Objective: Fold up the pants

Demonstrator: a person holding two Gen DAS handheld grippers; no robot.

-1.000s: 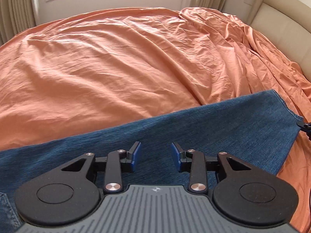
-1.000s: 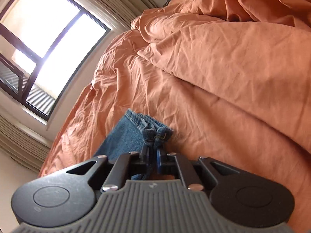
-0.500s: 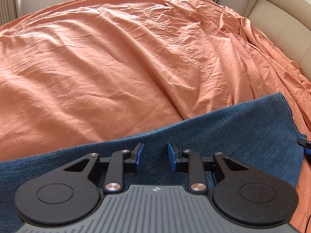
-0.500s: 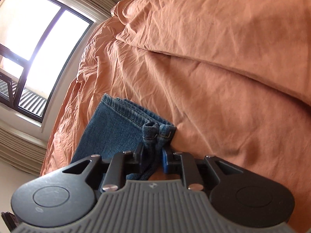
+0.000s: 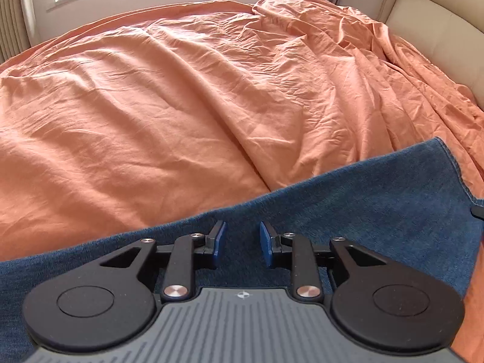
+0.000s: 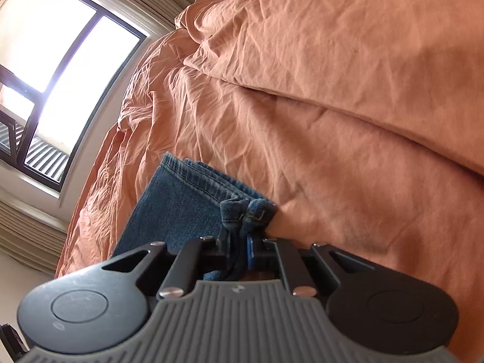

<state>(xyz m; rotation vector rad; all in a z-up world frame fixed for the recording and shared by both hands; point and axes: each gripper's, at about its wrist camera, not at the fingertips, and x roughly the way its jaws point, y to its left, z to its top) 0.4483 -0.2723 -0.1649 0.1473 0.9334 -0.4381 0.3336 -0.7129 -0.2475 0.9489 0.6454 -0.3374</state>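
Blue denim pants [image 5: 348,211] lie flat on the orange bed cover, filling the lower part of the left wrist view. My left gripper [image 5: 240,243] is open, its blue pads just above the denim near its far edge, holding nothing. In the right wrist view my right gripper [image 6: 240,249] is shut on a bunched corner of the pants [image 6: 181,199], near the stitched hem. The hem edge sticks out beyond the fingers. A small black part of the right gripper shows at the right edge of the left wrist view.
The wrinkled orange bed cover [image 5: 181,106] spreads beyond the pants. A cream padded headboard [image 5: 438,36] stands at the far right. A window [image 6: 45,60] with curtains lies past the bed's far side. A raised fold of duvet [image 6: 363,60] lies to the right.
The left gripper has drawn back toward the denim's far edge, still open, and its jaws have narrowed a little. The right gripper keeps its hold on the hem corner and has shifted with it.
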